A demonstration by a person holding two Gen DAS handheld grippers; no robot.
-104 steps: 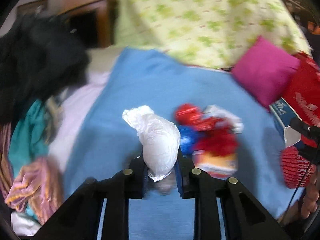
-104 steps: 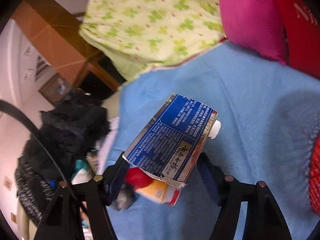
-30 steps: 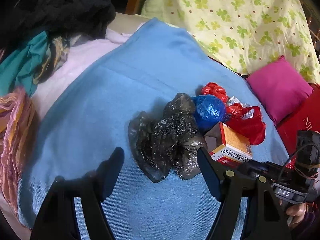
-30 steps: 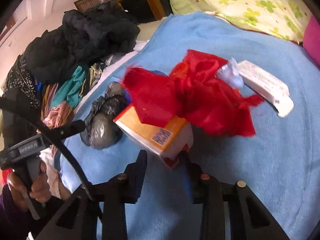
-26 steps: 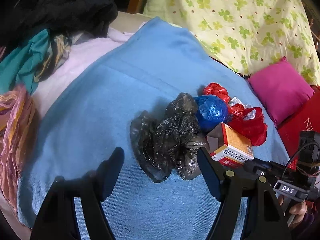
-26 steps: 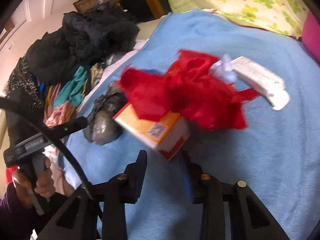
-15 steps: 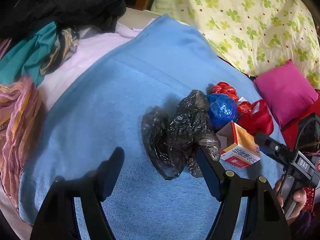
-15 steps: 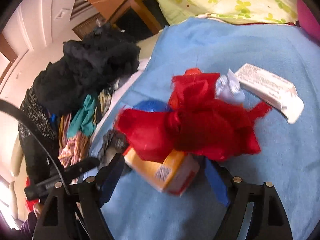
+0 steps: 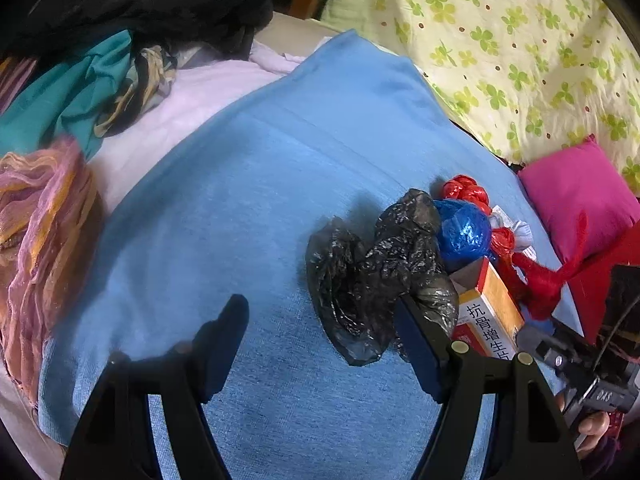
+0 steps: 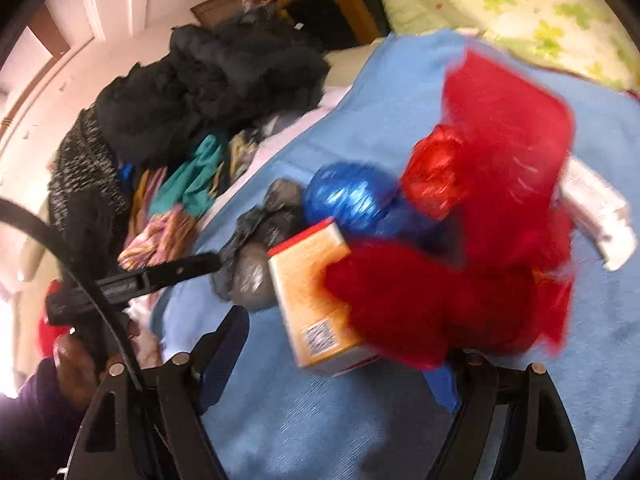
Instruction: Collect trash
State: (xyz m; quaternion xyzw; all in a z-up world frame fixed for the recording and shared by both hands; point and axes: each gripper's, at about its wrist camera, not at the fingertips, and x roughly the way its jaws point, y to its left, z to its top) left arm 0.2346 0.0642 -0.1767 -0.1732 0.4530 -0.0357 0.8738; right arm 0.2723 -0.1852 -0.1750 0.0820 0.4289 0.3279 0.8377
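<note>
A heap of trash lies on the blue blanket (image 9: pixel 248 184): a crumpled black bag (image 9: pixel 380 276), a blue bag (image 9: pixel 464 232), a red bag (image 9: pixel 532 276) and an orange box (image 9: pixel 488 312). My left gripper (image 9: pixel 320 344) is open and holds nothing; its right finger sits just in front of the black bag. My right gripper (image 10: pixel 332 372) is open too. The orange box (image 10: pixel 316 296) lies just ahead of its spread fingers, untouched by the pads. The blurred red bag (image 10: pixel 472 240) drapes over the box. Behind it are the blue bag (image 10: pixel 348 196) and the black bag (image 10: pixel 256 248).
A white carton (image 10: pixel 600 208) lies right of the heap. Piled clothes (image 9: pixel 80 92) fill the left side. A clover-print quilt (image 9: pixel 520 52) and a pink pillow (image 9: pixel 580 196) bound the far right. A hand holds the other gripper (image 9: pixel 580 364).
My right gripper's jaws have spread wide and let go of the orange box, which now rests on the blanket under the red bag. The left gripper stays open and barely shifted.
</note>
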